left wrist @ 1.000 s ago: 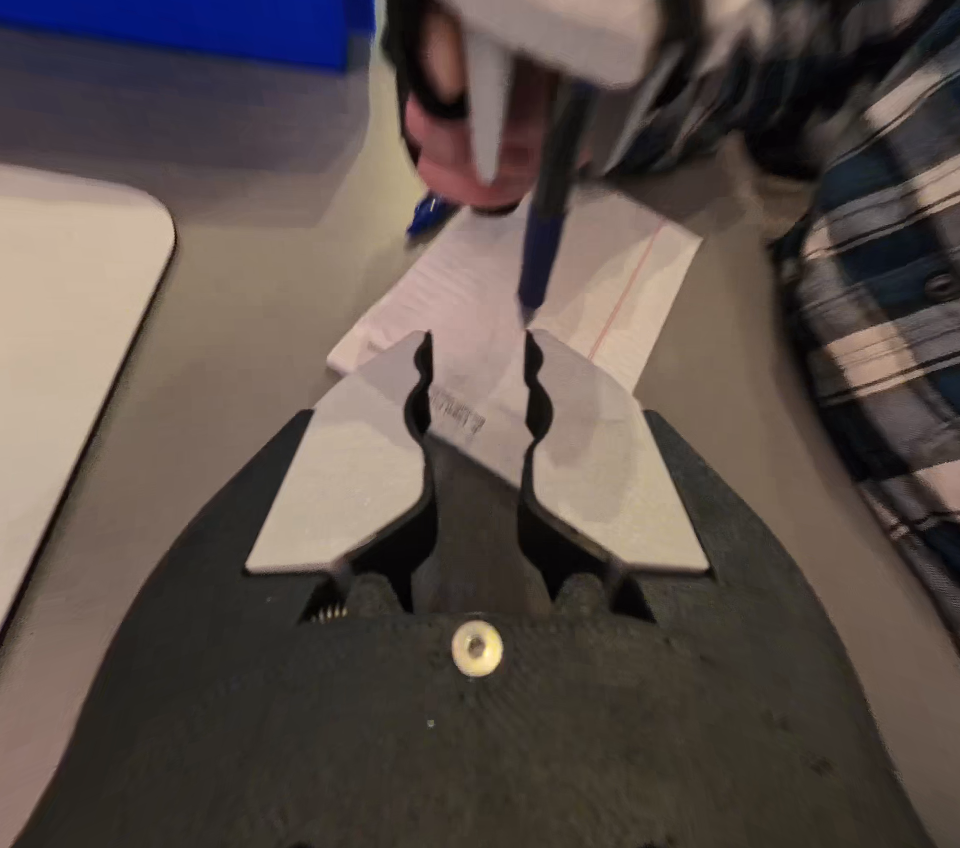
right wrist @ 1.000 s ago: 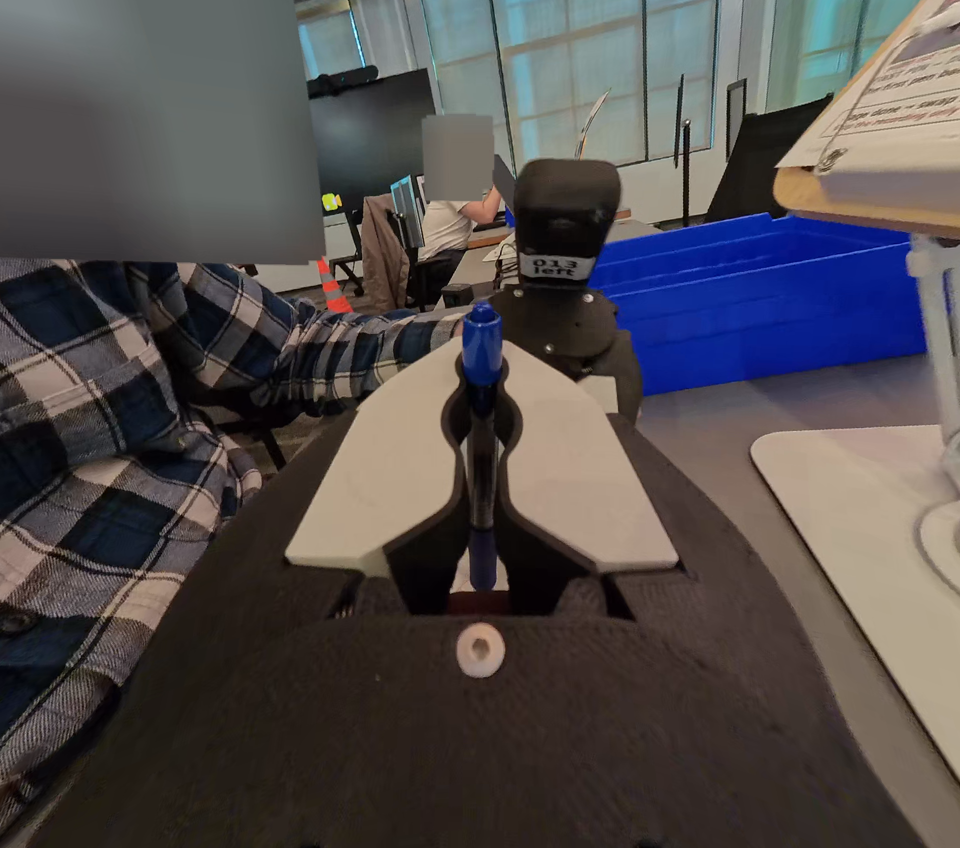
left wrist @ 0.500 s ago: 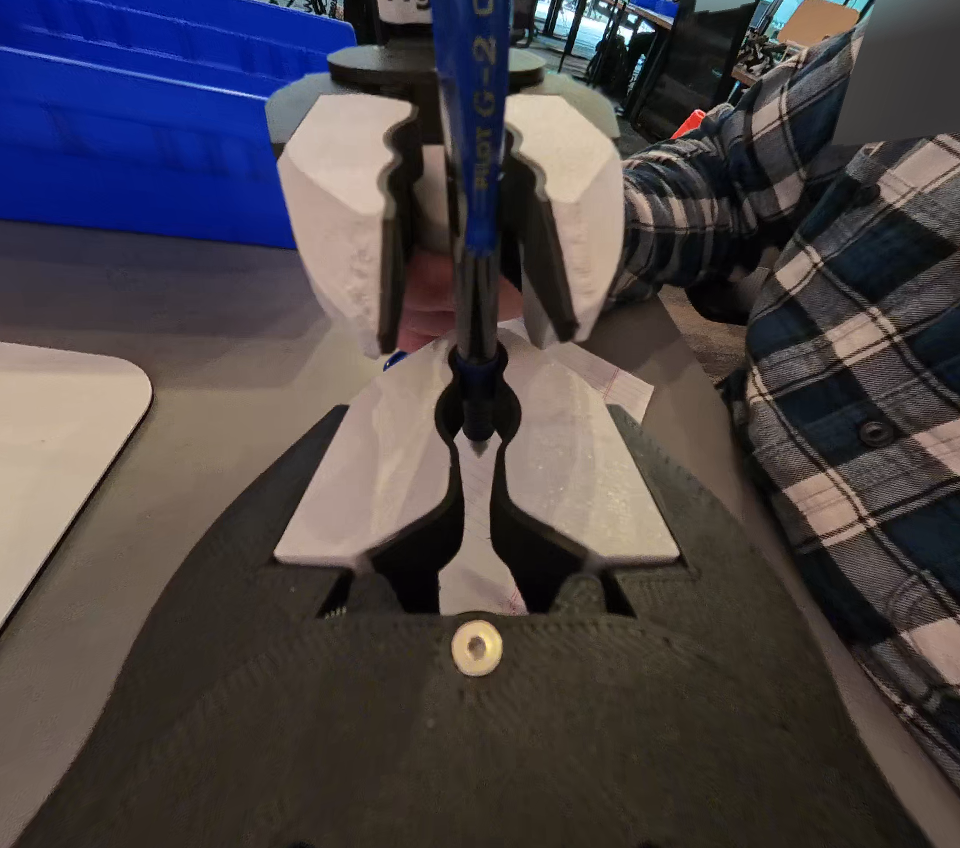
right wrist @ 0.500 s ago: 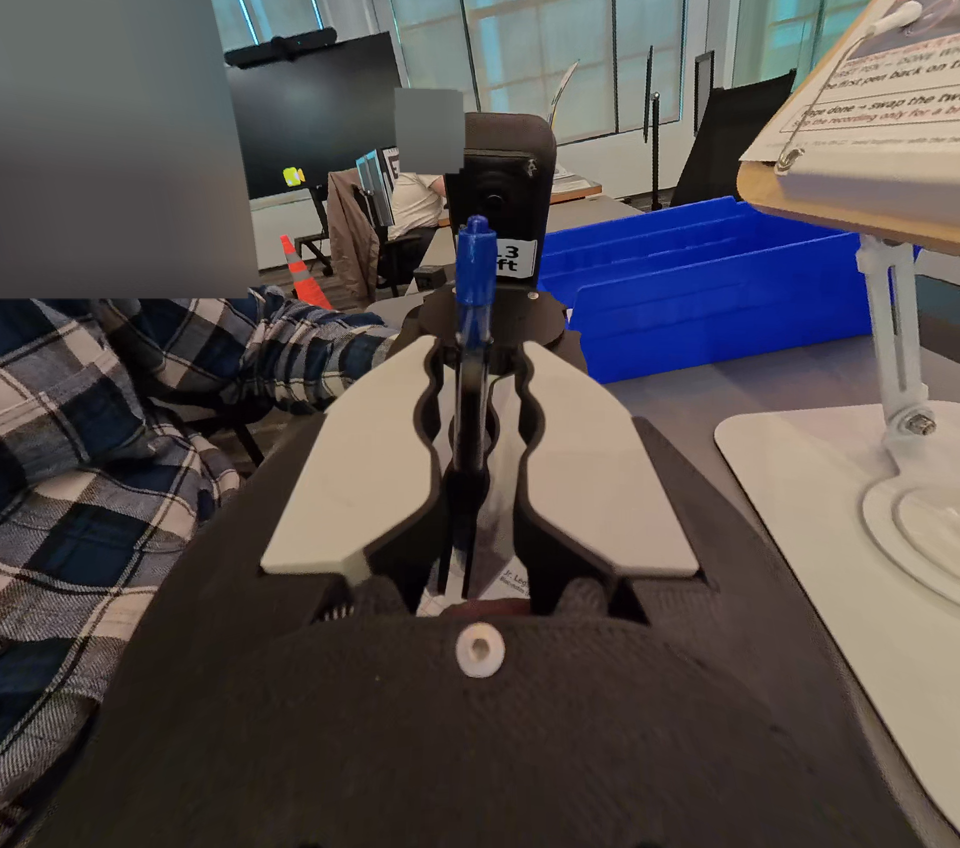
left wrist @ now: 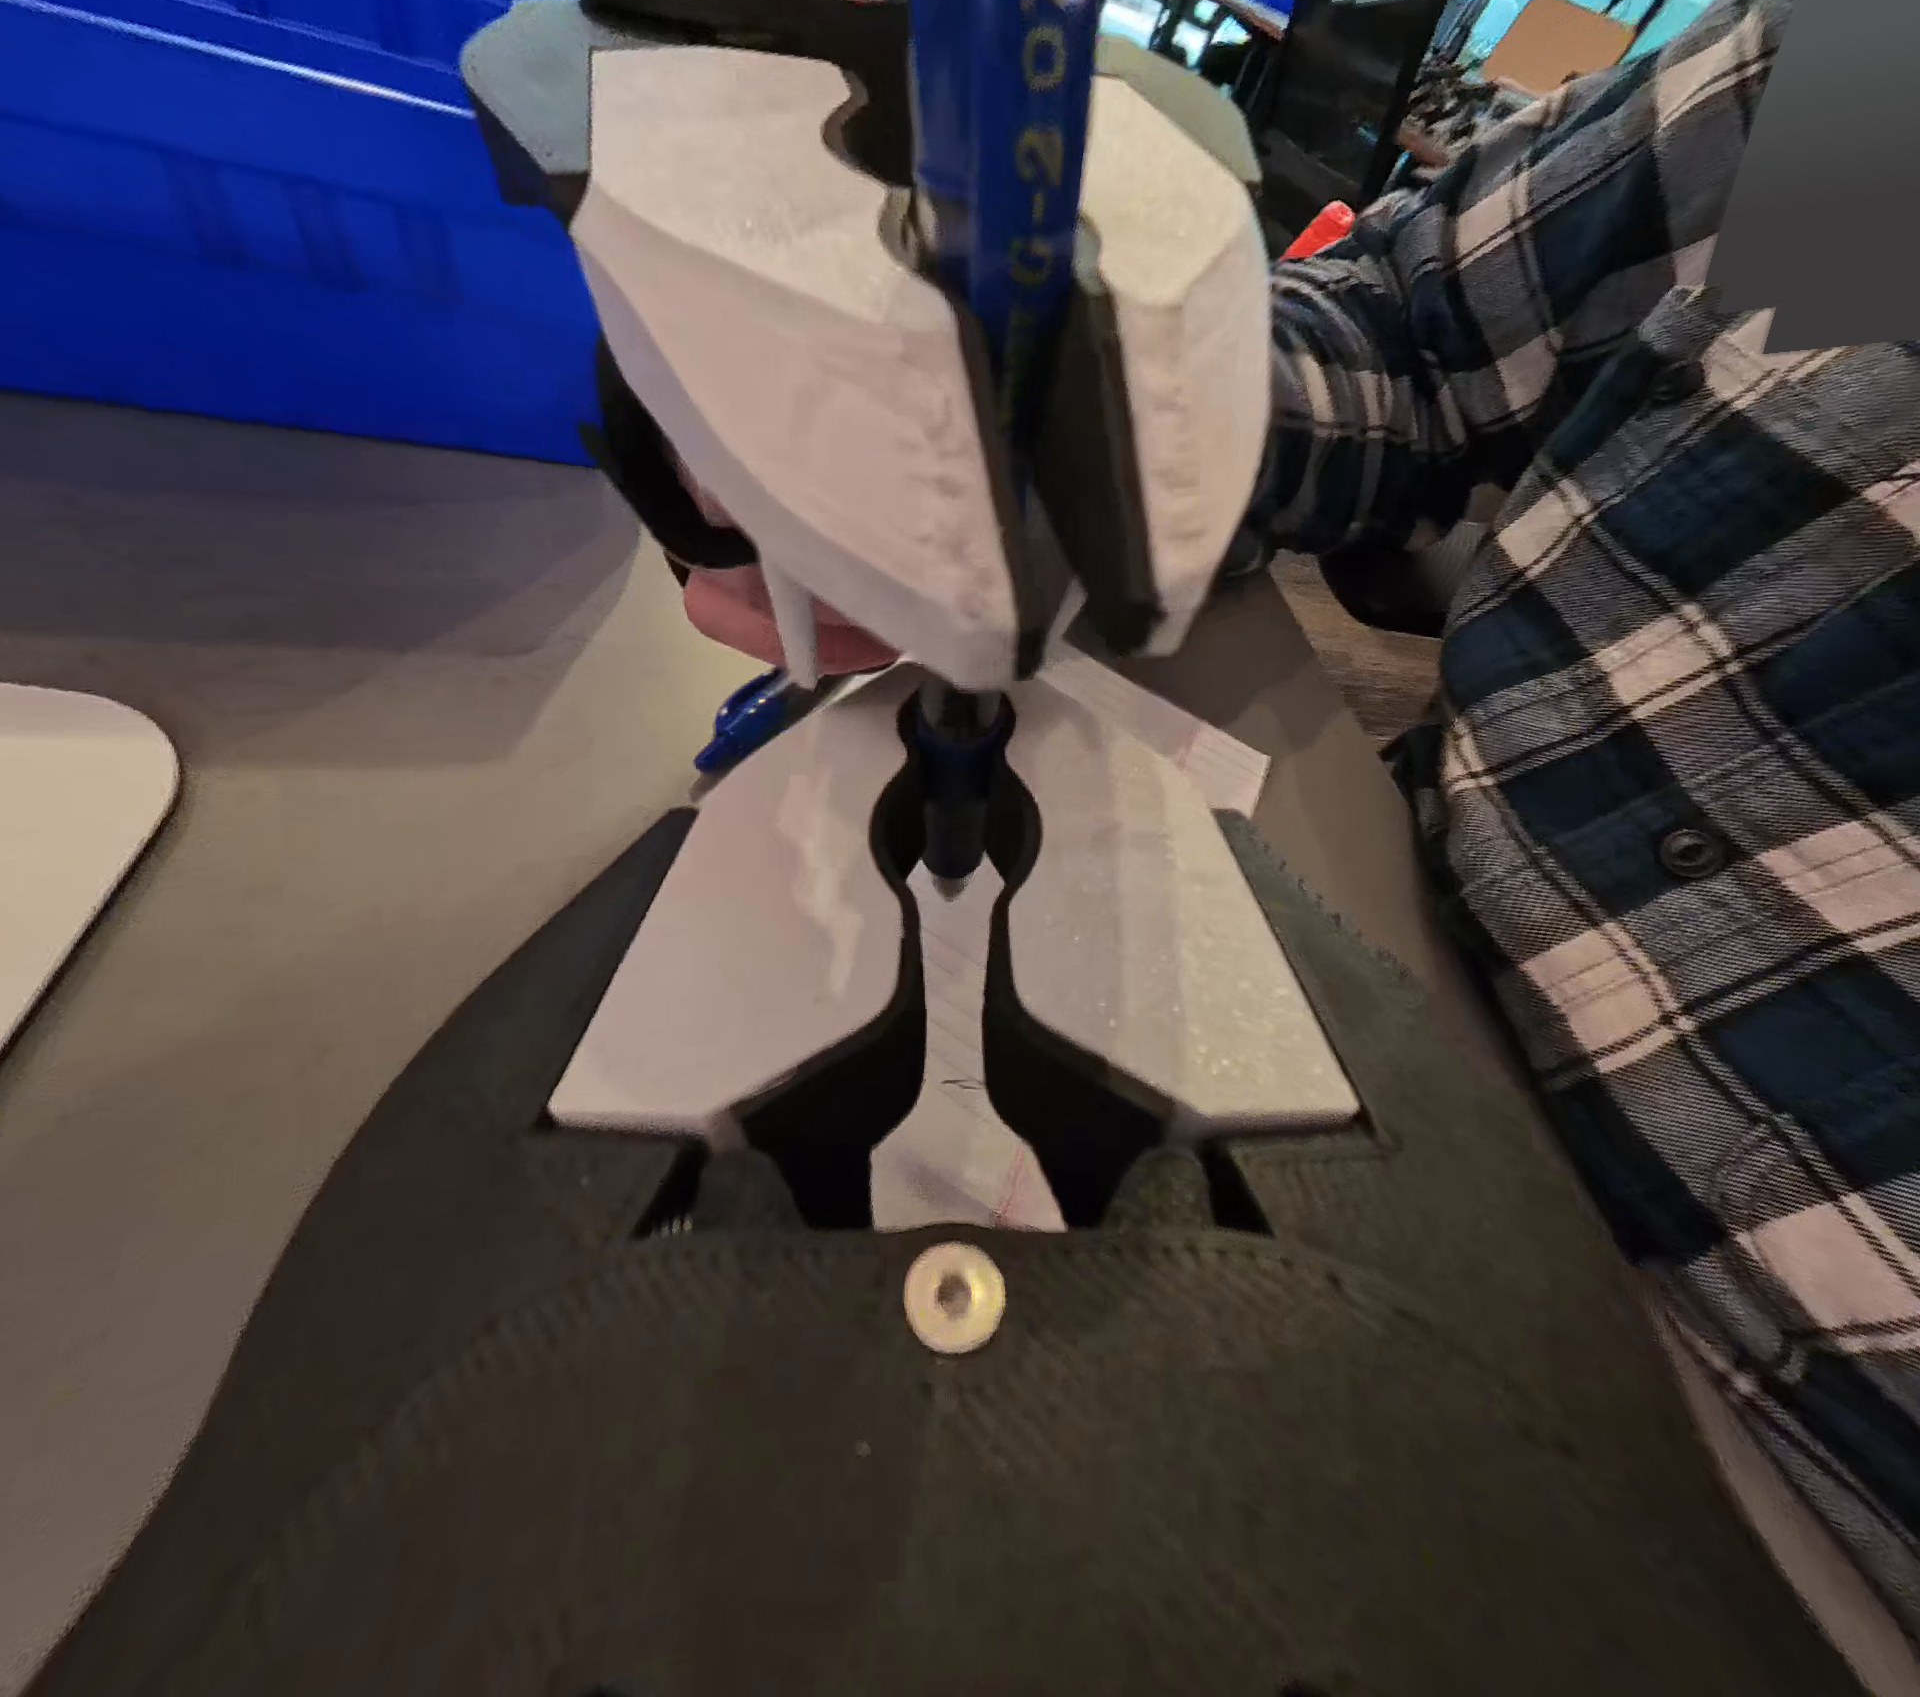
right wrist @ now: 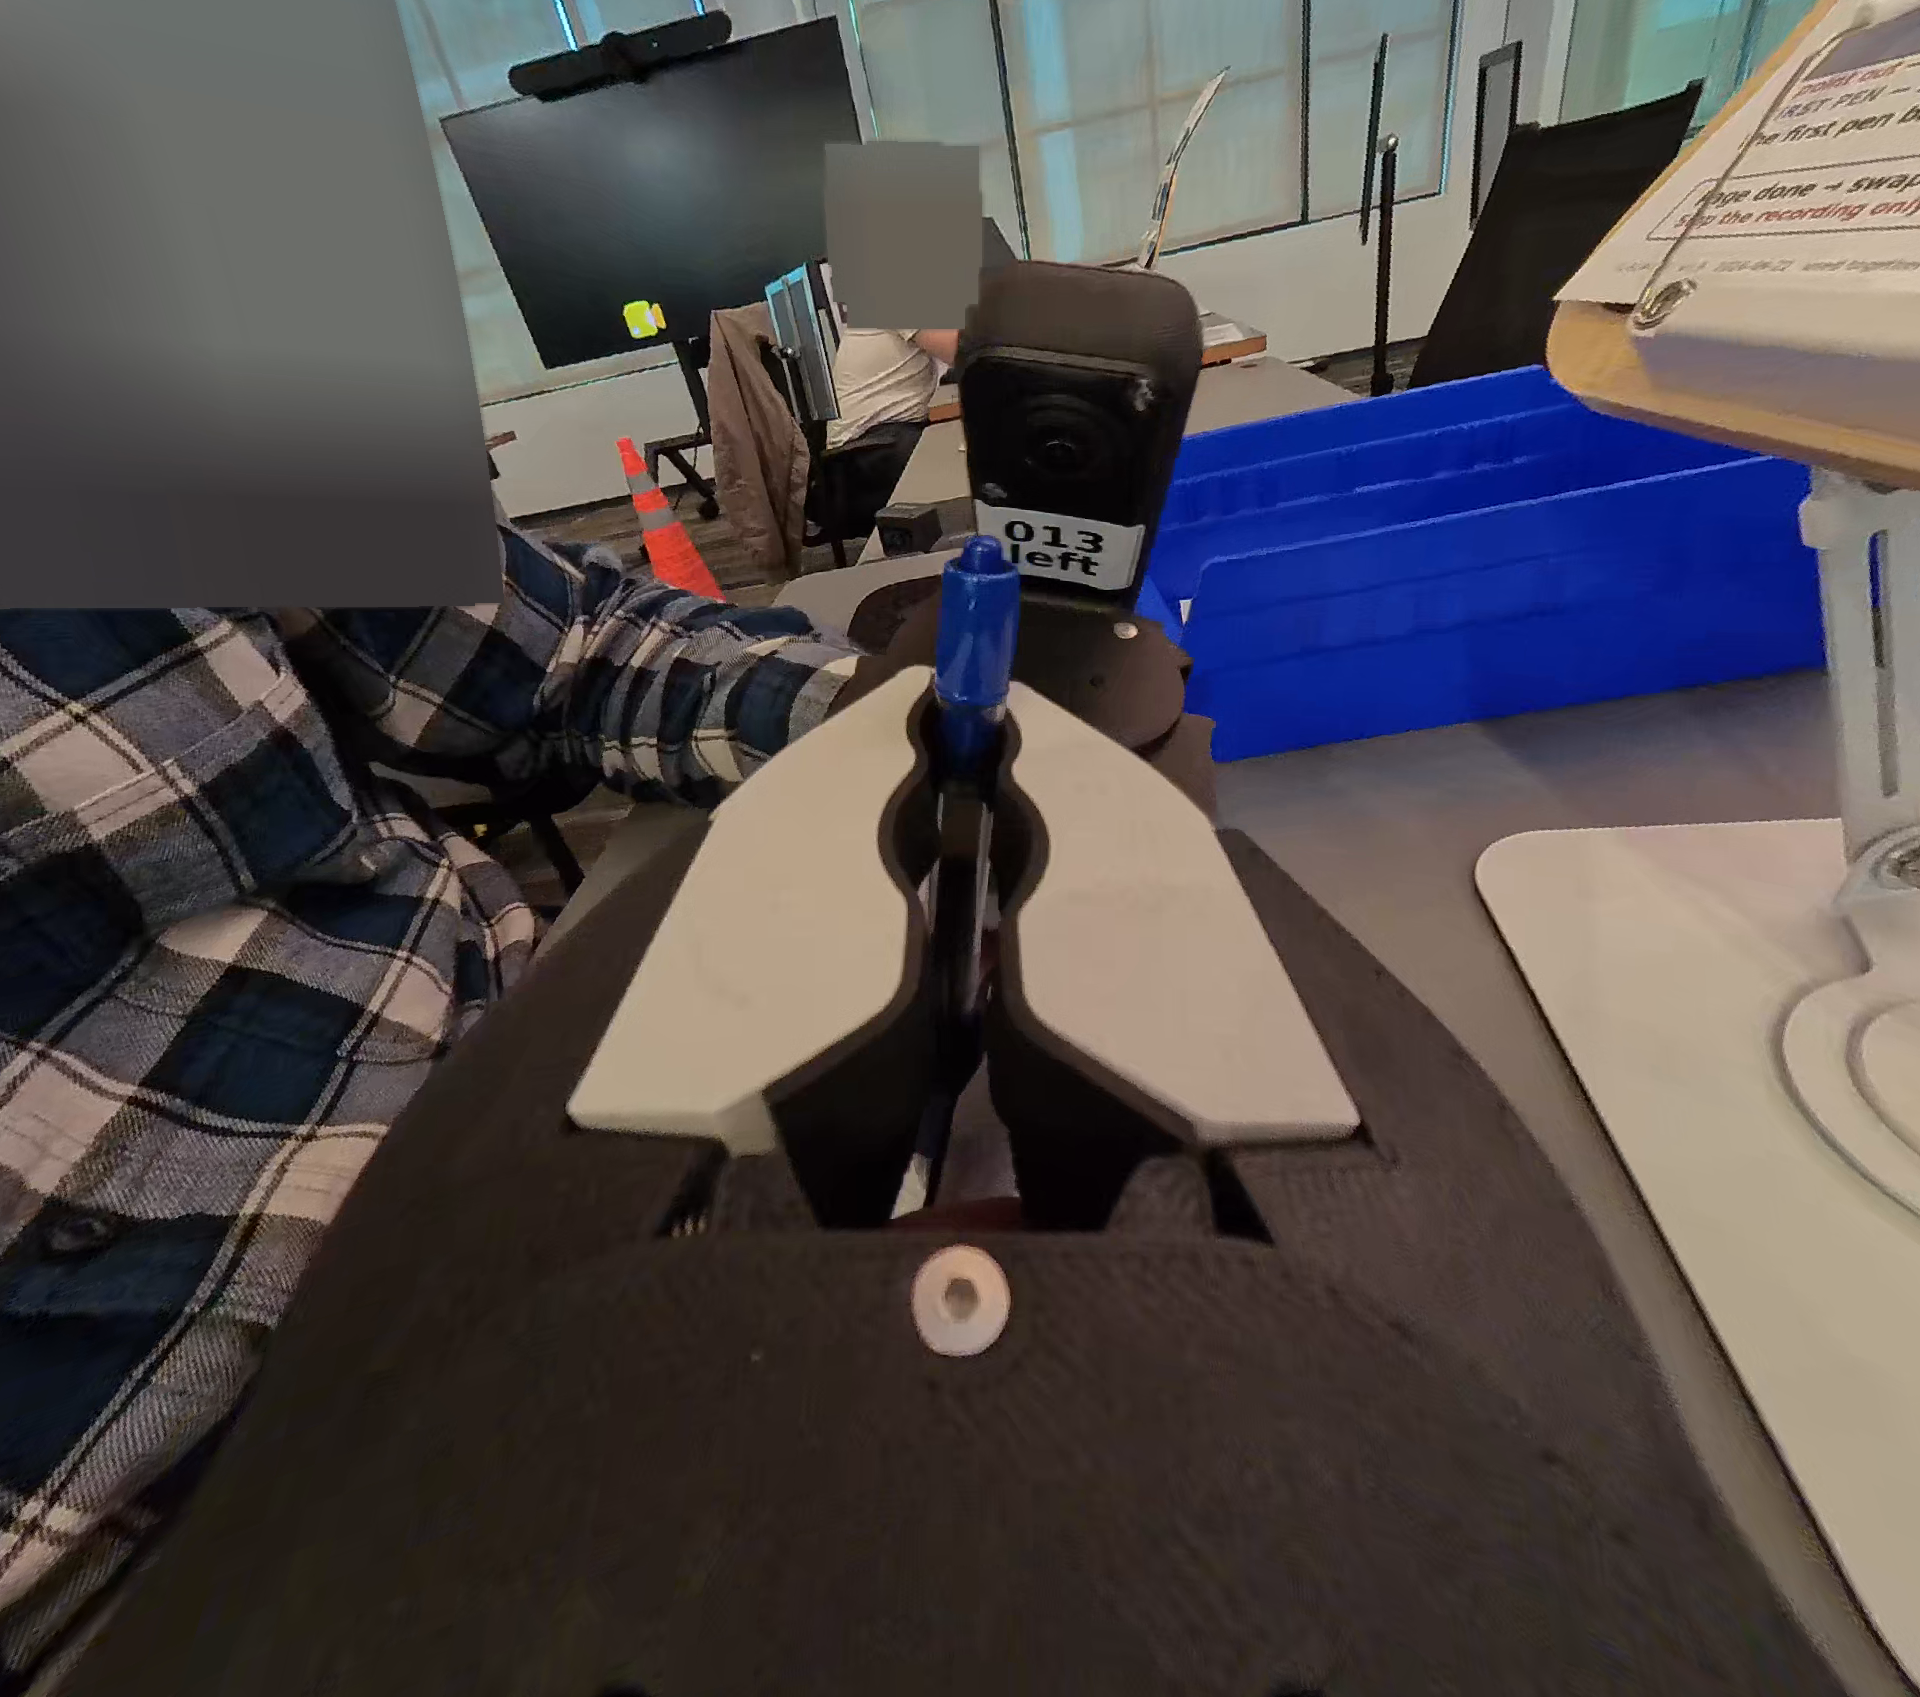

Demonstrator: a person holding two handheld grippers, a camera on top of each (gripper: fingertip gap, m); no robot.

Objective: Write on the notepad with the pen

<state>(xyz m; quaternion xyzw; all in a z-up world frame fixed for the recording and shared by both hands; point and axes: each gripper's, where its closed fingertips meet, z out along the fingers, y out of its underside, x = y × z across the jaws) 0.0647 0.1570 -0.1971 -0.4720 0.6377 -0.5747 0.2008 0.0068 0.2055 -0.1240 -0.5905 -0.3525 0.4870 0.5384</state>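
Note:
A blue pen (left wrist: 997, 89) stands upright, its tip just above the white lined notepad (left wrist: 1195, 743). My left gripper (left wrist: 954, 712) is shut on the pen near its tip, with the grip section in the round notch between the fingers. My right gripper (right wrist: 966, 702) is shut on the pen's barrel, and the blue top end (right wrist: 977, 608) sticks out past its fingertips. The right gripper also shows in the left wrist view (left wrist: 1039, 660), directly above the left one. The left gripper's black body (right wrist: 1070, 660) faces me in the right wrist view.
A blue pen cap (left wrist: 743, 717) lies on the grey table by the notepad's far edge. Blue bins (left wrist: 208, 193) stand behind. A white stand base (right wrist: 1662, 1024) carries a clipboard (right wrist: 1766, 245). A person's plaid sleeve (left wrist: 1662, 712) lies along one side. The grippers' ends are close to 9 cm from one another.
A second ago my left gripper was open over the notepad. It then closed on the pen near the tip. My right gripper's fingers spread half a second ago and have closed on the barrel again.

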